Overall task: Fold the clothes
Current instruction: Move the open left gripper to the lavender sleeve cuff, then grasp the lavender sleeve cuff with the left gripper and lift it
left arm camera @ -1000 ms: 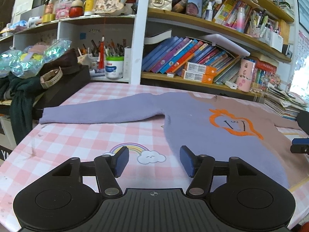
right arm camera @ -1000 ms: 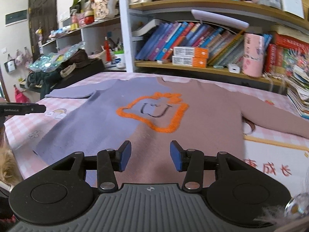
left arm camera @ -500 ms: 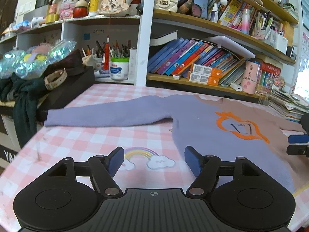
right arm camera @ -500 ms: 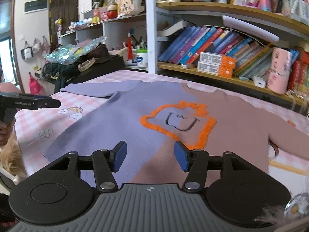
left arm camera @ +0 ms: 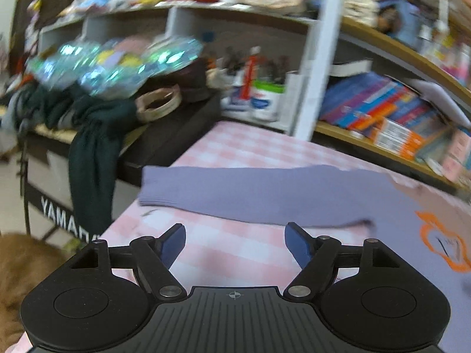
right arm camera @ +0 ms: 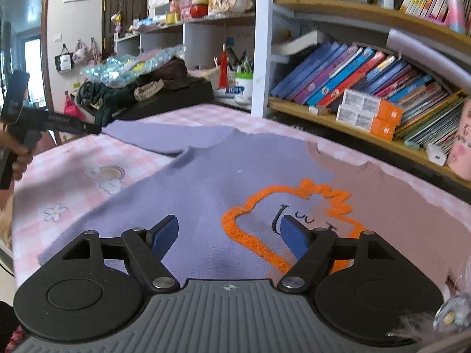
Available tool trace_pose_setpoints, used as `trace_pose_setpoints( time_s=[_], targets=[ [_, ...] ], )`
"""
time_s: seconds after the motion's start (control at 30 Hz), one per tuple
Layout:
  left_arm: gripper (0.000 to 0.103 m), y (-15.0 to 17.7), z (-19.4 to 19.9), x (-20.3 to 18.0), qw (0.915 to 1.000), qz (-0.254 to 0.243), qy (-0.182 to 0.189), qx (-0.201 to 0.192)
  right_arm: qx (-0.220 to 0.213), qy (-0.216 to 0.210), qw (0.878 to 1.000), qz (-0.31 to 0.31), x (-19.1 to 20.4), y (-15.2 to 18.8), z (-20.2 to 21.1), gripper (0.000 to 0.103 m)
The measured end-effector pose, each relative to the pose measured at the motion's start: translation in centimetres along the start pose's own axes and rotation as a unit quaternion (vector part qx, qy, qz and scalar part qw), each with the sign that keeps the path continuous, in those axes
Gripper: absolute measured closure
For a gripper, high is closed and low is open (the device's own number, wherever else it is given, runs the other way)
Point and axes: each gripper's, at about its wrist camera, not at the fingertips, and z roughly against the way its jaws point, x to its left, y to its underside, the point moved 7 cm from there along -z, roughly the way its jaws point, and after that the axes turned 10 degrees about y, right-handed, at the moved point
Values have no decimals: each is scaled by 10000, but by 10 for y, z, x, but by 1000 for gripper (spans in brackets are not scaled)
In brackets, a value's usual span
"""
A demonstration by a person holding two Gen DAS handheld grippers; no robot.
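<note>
A sweater [right arm camera: 235, 158], half lilac and half dusty pink with an orange-outlined face on the chest, lies spread flat on the pink checked tablecloth [right arm camera: 73, 158]. Its lilac sleeve [left arm camera: 250, 194] stretches out toward the table's left end. My left gripper [left arm camera: 235, 242] hovers just short of that sleeve, its jaws opening with only tablecloth between them. My right gripper [right arm camera: 228, 235] hangs over the lilac chest beside the orange face, its jaws opening too, with nothing gripped. In the right wrist view the left gripper [right arm camera: 73, 126] reaches in from the far left, a hand [right arm camera: 17, 153] on its handle.
Bookshelves [right arm camera: 368, 88] crowded with books and boxes run along the table's far side. A dark stand [left arm camera: 164, 138] with piled clothes and shiny bags sits past the table's left end. Something brown and furry [left arm camera: 20, 267] shows below the left edge.
Both grippers have opened wider. The left one has swung left, from the sweater's body to the lilac sleeve. The right one has moved left across the chest, toward the lilac half.
</note>
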Motion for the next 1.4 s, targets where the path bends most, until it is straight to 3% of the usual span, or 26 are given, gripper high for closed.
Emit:
trace_pose_setpoints(
  time_s=[0.27,0.37,0.53,0.7,0.87,1.1,1.23,1.4],
  targets=[
    [27,-26,-36,46,9971,322,-692,72,177,54,9998,47,-4,15,-22,25],
    [27,-34,-45,63,9926,747,-953,-33,184,31,9998,8,-6,17,-24,24],
    [28,-37,-58,79,9852,1460,-895,-106,176,-77,9997,-163,-10,18,-24,23],
    [31,-33,-63,67,9860,1442,-835,-67,180,-151,9991,-346,-14,18,-22,22],
    [31,-28,-63,52,9814,1895,-251,-169,172,-203,9986,-463,-17,18,-21,20],
    [31,-26,-71,36,9658,2560,386,-149,162,-237,9983,-501,-17,19,-20,19],
    [31,-31,-76,41,9694,2438,137,-235,153,-201,9985,-483,-17,19,-19,19],
    [38,-36,-74,70,9602,2738,-122,-531,161,32,9993,-349,-21,24,-11,19]
  ],
)
